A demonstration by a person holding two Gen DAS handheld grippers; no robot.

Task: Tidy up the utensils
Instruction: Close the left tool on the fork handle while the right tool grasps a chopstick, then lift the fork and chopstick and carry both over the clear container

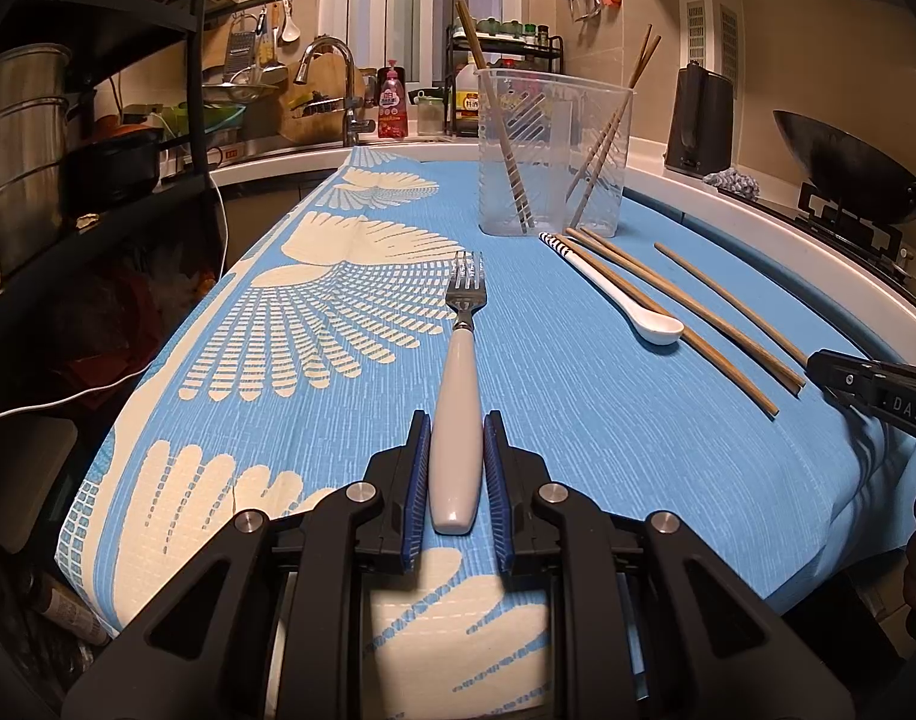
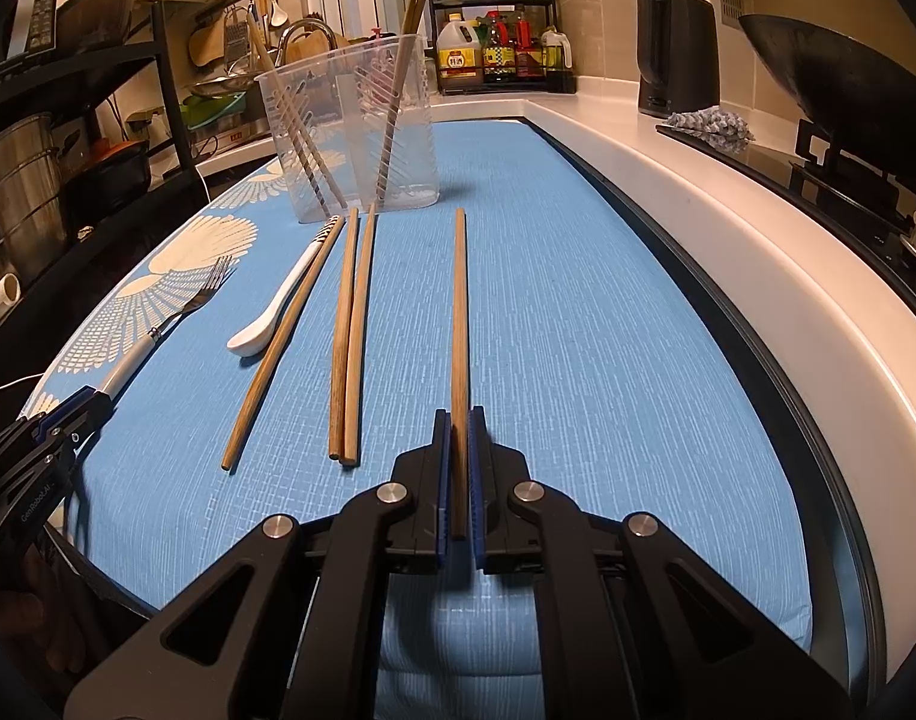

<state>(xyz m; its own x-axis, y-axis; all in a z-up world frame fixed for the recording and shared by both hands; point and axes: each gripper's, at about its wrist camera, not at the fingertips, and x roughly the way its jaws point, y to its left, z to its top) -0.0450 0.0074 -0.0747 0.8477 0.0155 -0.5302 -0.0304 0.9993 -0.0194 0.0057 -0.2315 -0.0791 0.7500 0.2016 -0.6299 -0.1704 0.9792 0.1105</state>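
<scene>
A fork (image 1: 458, 396) with a white handle lies on the blue cloth (image 1: 577, 390). My left gripper (image 1: 456, 426) has its blue pads on both sides of the handle, closed against it. My right gripper (image 2: 459, 420) is shut on a single wooden chopstick (image 2: 459, 312) that rests on the cloth (image 2: 577, 330). A clear plastic holder (image 1: 553, 150) stands at the far end with several chopsticks in it; it also shows in the right wrist view (image 2: 353, 138). A white spoon (image 2: 278, 306) and three loose chopsticks (image 2: 347, 330) lie left of my right gripper.
A white counter edge (image 2: 727, 240) runs along the right, with a black wok (image 2: 835, 78), a dark kettle (image 2: 673, 48) and a crumpled cloth (image 2: 709, 123) beyond it. A black shelf with pots (image 1: 50, 132) stands at the left. A sink and tap (image 1: 332, 72) are at the back.
</scene>
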